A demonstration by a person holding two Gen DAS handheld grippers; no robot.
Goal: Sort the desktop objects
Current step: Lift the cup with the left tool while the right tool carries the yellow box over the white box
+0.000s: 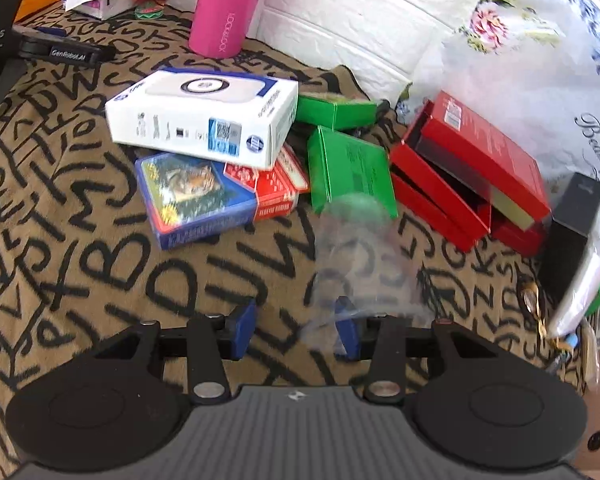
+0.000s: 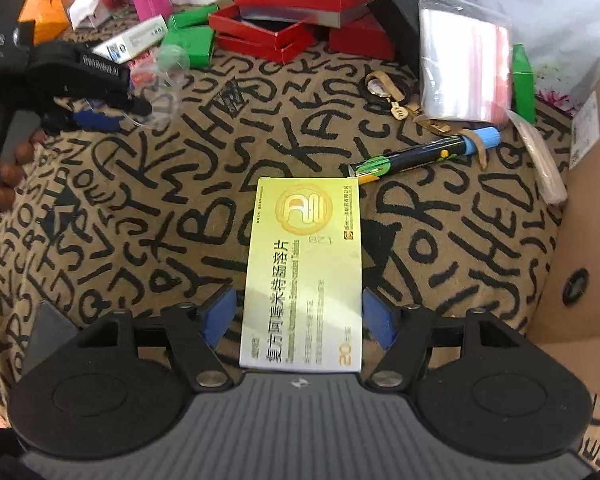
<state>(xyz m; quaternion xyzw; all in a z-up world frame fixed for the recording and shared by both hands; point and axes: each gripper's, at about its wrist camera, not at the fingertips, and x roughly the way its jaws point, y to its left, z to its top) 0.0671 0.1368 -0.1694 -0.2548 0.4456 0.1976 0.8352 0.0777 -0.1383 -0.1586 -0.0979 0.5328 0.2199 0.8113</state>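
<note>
right gripper [image 2: 300, 316] sits loose around the flat yellow cardboard medicine box [image 2: 304, 272], near centre, pads barely clear, so it might slip; left gripper [image 1: 296, 330] released, crinkly clear plastic bag [image 1: 360, 248] could snag

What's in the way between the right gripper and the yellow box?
Nothing visible. The yellow box already lies between the right gripper's fingers, with no other thing between them and it. The pen lies past its far corner.

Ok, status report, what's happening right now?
Left claw open, clear wrapper at its tip. Right claw astride yellow box; grip unclear. Pen just beyond.
</note>
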